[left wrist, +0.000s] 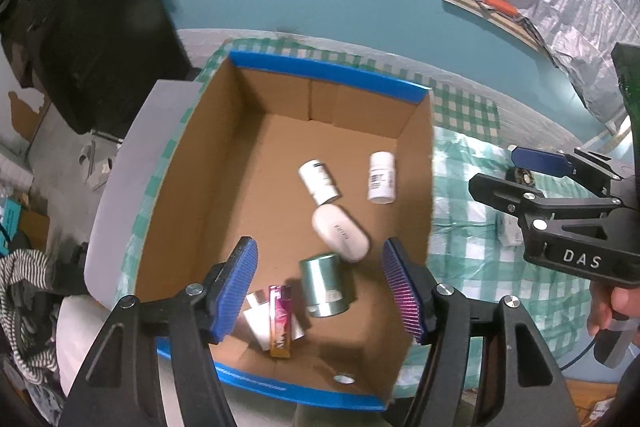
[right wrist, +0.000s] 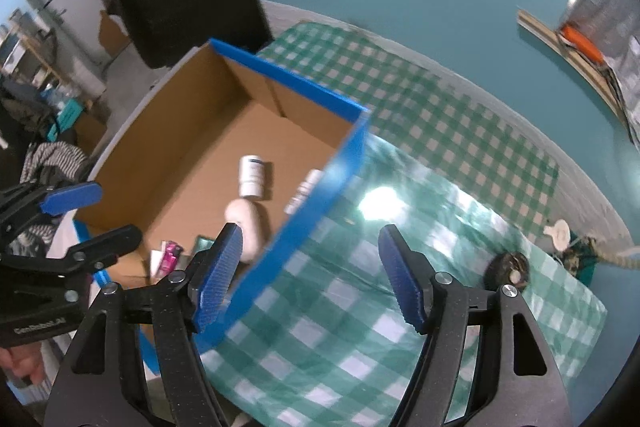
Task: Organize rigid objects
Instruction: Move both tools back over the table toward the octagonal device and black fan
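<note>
Cardboard box (left wrist: 248, 147) w/ blue rim sits on the green checked cloth (left wrist: 472, 267). Inside lie two white bottles (left wrist: 319, 181), a white case (left wrist: 340, 233), a silver can (left wrist: 325, 285) & a pink lighter (left wrist: 279, 321). Left gripper (left wrist: 320, 291) hangs wide over the can, holding nothing. Right gripper (right wrist: 310, 277) is wide too, above the box's edge & cloth, empty.

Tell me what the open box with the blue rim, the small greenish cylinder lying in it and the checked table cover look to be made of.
Open brown box with blue rim: matte corrugated cardboard, folded flaps. Small greenish cylinder: probably metal, judging by its soft sheen. Green-and-white checked table cover: glossy plastic or oilcloth, with bright glare.
</note>
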A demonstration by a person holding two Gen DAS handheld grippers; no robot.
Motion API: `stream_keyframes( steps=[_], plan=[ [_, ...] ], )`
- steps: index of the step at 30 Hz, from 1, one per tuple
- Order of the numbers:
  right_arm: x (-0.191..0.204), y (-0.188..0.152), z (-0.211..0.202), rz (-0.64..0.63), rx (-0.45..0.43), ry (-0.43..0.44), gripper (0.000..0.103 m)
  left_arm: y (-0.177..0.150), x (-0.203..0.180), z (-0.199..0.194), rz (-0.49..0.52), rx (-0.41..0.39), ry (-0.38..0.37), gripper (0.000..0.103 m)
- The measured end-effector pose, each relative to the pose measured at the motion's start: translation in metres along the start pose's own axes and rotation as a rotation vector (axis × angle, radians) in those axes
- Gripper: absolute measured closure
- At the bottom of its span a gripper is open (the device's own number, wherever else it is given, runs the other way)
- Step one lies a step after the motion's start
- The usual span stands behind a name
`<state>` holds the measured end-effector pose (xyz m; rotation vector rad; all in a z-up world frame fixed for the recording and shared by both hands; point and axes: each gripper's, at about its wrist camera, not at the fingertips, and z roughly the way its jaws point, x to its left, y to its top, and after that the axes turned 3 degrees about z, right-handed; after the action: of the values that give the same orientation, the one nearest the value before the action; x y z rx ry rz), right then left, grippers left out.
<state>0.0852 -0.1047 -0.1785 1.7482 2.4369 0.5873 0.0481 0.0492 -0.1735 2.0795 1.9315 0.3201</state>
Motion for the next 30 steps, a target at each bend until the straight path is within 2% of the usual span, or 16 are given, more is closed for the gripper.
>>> stream_keyframes(
  steps=[17, 30],
  plan=[
    [-0.099, -0.025, -0.012, 0.133, 0.02, -0.092, 0.03, 0.017, -0.077, 0.005, 0.112, -0.012, -0.04, 0.031],
    [-0.167, -0.045, -0.005, 0.214, 0.056, -0.131, 0.03, 0.033, -0.137, 0.025, 0.198, 0.012, -0.057, 0.025]
  ],
)
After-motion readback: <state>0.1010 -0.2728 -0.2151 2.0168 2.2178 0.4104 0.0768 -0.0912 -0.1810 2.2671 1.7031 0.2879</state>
